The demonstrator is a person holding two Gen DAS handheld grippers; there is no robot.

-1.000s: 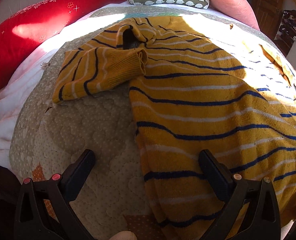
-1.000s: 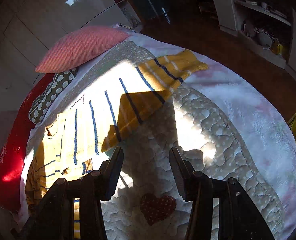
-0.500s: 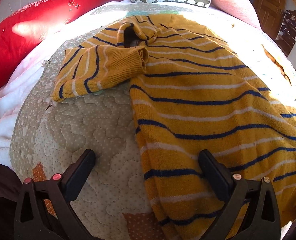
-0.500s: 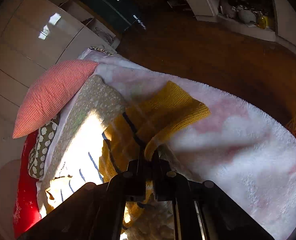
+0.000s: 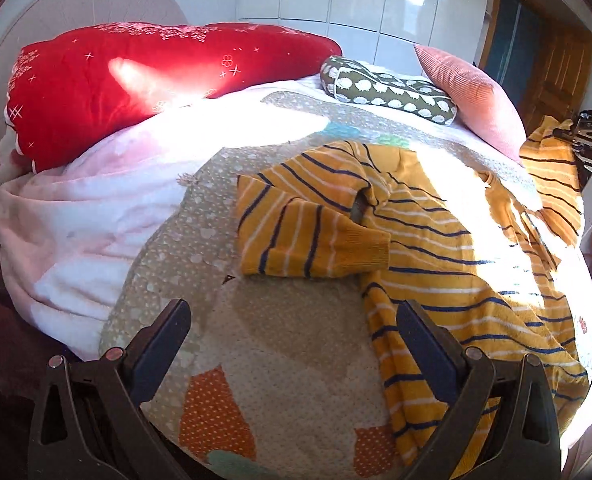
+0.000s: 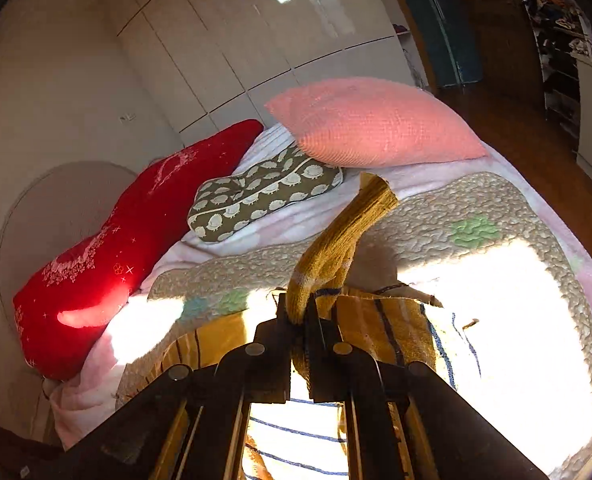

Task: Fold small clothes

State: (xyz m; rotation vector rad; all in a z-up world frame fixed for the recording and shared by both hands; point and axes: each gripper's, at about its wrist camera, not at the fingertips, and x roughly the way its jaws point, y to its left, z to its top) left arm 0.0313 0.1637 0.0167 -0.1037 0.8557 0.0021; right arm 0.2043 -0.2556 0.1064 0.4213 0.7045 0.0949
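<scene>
Your right gripper [image 6: 297, 312] has clamped shut on one sleeve [image 6: 341, 240] of the yellow striped sweater [image 5: 447, 248], which lies spread on the bed [image 5: 280, 332]. Your left gripper [image 5: 294, 336] hangs wide open, holding nothing.

Sweater [image 5: 435, 240] hem cut off by frame edge; sunlit quilt [image 6: 507, 300] overexposed.

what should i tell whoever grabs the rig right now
Right gripper: shut on the sweater's right sleeve, lifted off the bed.
Left gripper: open, empty, above the quilt by the sweater's edge.
Yellow striped sweater: spread on the quilt.
Done: left sleeve folded in across the chest.
Left: lay the right sleeve across the body, then fold the body.
</scene>
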